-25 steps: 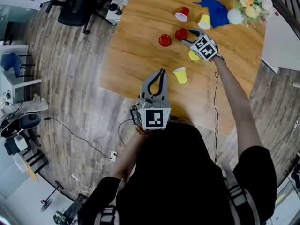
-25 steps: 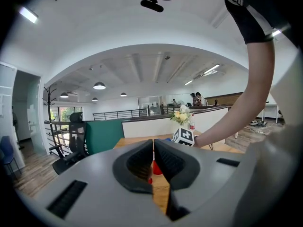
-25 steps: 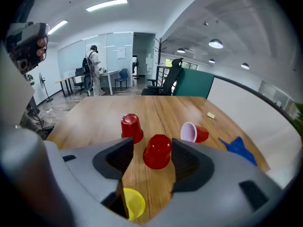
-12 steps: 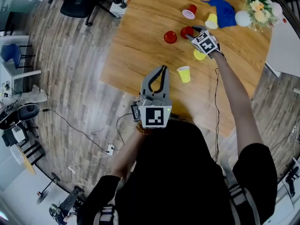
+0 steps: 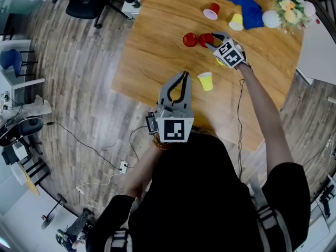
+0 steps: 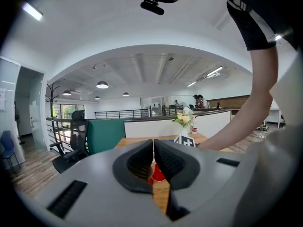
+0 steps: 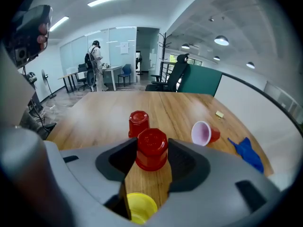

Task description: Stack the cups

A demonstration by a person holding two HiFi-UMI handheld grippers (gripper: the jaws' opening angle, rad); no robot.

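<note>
No word, number or brand can be read anywhere. The only sign-like marks are black-and-white square patterns without letters. One is on the left cube, behind the left gripper, and one is on the right cube, behind the right gripper. A white sheet hangs far back in the office — too small to read.

Glossy red plastic cup between the right gripper's matt grey plastic jaws; under them, smooth satin wood-grain table; off right, soft blue cloth.
</note>
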